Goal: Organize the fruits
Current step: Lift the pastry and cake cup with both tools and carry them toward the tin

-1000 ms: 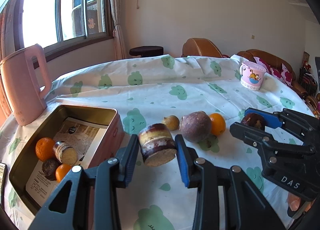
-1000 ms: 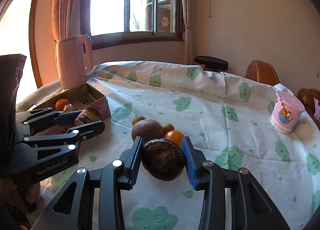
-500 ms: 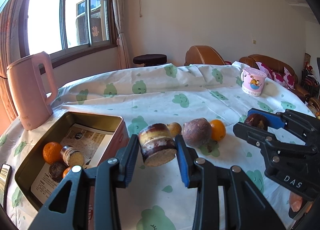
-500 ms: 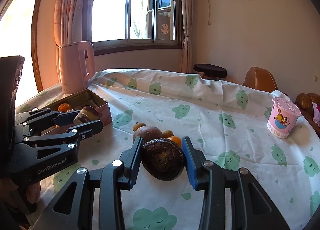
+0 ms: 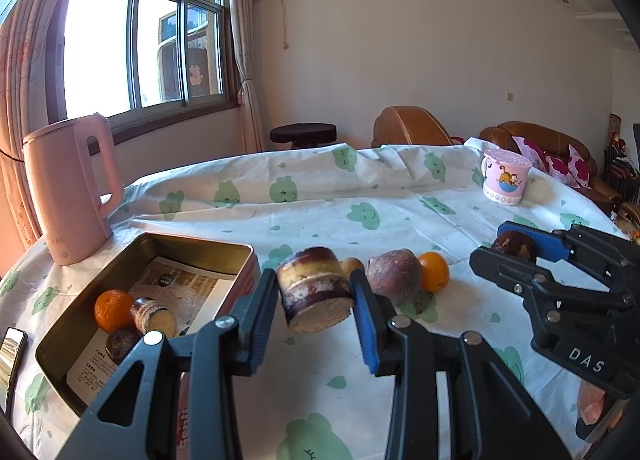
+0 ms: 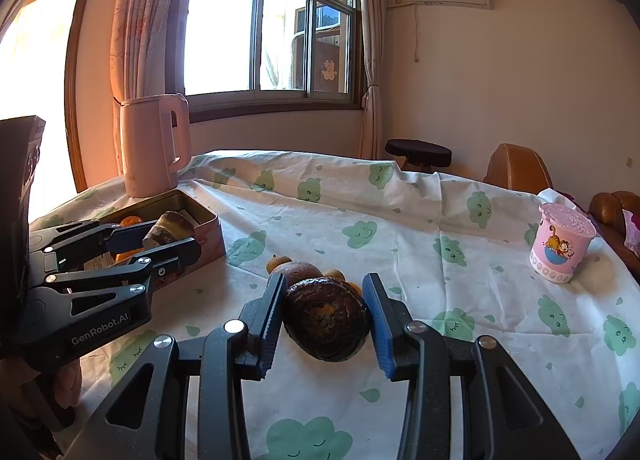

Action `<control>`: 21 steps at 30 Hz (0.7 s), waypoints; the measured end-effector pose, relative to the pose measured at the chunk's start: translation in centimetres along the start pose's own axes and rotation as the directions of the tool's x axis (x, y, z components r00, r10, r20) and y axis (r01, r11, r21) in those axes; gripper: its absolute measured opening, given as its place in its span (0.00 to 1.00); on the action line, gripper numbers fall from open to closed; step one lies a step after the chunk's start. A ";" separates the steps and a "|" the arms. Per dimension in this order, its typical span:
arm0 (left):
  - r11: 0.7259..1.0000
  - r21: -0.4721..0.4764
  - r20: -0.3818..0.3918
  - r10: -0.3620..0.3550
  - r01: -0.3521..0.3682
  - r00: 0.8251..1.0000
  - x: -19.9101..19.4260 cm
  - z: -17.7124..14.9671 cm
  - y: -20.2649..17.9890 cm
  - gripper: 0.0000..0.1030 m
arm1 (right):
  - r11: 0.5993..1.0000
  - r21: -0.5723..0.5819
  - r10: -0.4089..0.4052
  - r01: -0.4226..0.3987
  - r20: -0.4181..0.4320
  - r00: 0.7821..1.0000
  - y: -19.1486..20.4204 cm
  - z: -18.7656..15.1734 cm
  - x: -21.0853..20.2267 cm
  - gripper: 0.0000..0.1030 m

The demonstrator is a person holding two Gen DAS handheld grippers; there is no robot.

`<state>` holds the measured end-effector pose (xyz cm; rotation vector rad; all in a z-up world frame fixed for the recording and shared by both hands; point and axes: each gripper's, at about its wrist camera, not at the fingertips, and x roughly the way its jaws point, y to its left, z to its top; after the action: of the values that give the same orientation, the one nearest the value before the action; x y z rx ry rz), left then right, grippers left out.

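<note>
Both pairs of jaws are clamped on fruit: the left gripper [image 5: 316, 308] pinches a cut, banded brown-and-cream fruit chunk [image 5: 314, 290] above the table's [image 5: 320, 204] cloud-print cloth, just right of the gold metal tin [image 5: 192, 244], while the right gripper [image 6: 325, 318] pinches a dark, wrinkled round fruit [image 6: 326, 318]. Each is held aloft, probably bound for the tin, where an orange [image 5: 112, 310] and other pieces already lie.
</note>
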<state>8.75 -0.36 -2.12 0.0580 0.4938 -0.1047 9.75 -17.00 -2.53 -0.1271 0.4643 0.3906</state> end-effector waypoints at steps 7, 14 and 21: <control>1.000 -0.005 0.020 0.003 -0.002 1.000 -0.4 -0.1 0.1 0.38 | 1.000 0.002 -0.003 0.003 0.019 1.000 -0.1 -0.1 -0.3 0.40; 1.000 -0.012 0.046 0.012 -0.011 0.999 -0.9 -0.1 0.2 0.38 | 1.000 0.004 -0.007 0.007 0.037 0.999 -0.1 -0.1 -0.6 0.40; 0.999 -0.017 0.089 0.029 -0.027 0.996 -1.7 -0.1 0.4 0.38 | 1.000 -0.003 -0.016 0.016 0.076 0.997 0.1 -0.2 -1.4 0.40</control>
<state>7.25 0.15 -1.43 0.0449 0.4039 -0.0755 8.51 -17.44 -2.04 -0.1194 0.3871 0.3791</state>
